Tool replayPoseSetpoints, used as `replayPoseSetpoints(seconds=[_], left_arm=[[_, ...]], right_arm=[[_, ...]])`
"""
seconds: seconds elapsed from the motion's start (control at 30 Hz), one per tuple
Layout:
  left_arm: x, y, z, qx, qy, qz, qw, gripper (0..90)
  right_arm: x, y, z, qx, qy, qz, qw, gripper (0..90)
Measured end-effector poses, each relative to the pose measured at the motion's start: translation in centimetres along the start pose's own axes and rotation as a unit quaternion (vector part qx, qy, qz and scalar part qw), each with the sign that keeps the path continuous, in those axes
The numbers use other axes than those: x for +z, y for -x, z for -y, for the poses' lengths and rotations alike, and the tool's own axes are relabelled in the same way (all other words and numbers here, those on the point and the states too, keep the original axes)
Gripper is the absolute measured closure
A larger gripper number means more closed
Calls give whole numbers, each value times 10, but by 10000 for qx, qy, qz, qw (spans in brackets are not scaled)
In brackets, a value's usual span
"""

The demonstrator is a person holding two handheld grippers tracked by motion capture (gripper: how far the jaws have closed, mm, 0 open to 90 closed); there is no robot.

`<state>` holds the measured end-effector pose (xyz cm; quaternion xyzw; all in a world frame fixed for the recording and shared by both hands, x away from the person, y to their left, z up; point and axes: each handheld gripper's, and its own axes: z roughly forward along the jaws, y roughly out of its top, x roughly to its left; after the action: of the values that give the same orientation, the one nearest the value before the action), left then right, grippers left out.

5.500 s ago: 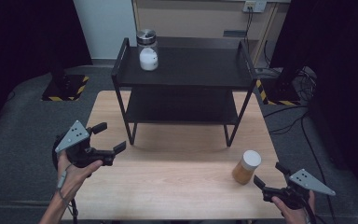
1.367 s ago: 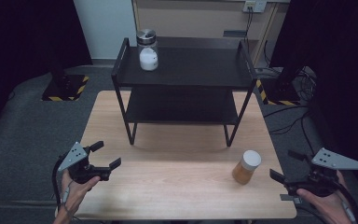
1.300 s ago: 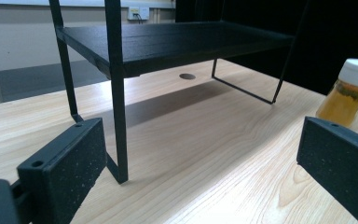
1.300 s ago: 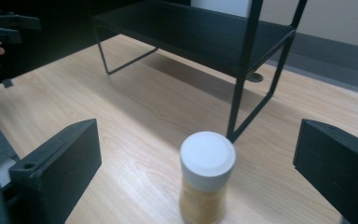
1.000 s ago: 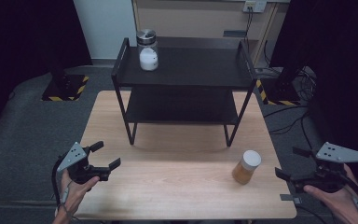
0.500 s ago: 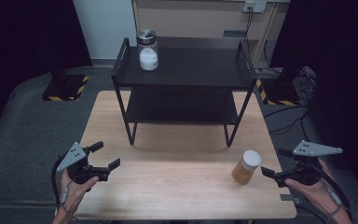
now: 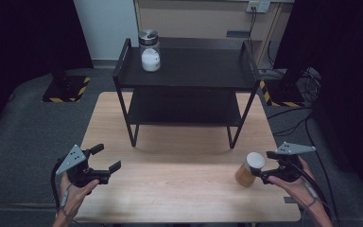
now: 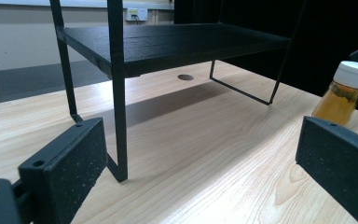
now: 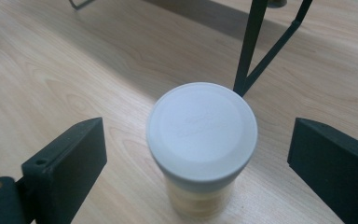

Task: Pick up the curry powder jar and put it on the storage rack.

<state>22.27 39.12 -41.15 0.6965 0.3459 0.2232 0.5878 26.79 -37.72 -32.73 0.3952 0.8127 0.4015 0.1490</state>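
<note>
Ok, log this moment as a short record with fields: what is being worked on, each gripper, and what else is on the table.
item in hand: jar with white lid, amber contents, upright on the table
right gripper: jaws have just been closing, either side of the jar, gaps showing, not yet gripping
left gripper: open, holding nothing, near the table's front left
rack: black, two shelves, at the table's back
on top shelf: glass jar with metal lid, back left corner
</note>
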Motion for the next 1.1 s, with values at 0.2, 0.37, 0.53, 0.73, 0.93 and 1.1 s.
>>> replayPoseSetpoints(seconds=[0.2,0.37,0.53,0.73,0.93,1.1], left_arm=[[-1,1,0,24,2,2,10000,7],[-1,1,0,21,1,3,10000,8],[1,0,0,29,-28,11,10000,9],[0,0,0,22,-30,17,10000,8],[0,0,0,19,-23,14,10000,7],[1,0,0,12,-53,20,10000,6]], right_arm=[[17,-1,2,41,-83,56,9999,124],[25,-3,5,-39,-105,93,9999,264],[25,-10,5,-160,-91,216,9996,339],[23,-8,1,-126,-129,188,9997,340],[5,-7,-20,-462,-48,10,9989,340],[-12,-4,-50,-738,7,-306,9968,340]])
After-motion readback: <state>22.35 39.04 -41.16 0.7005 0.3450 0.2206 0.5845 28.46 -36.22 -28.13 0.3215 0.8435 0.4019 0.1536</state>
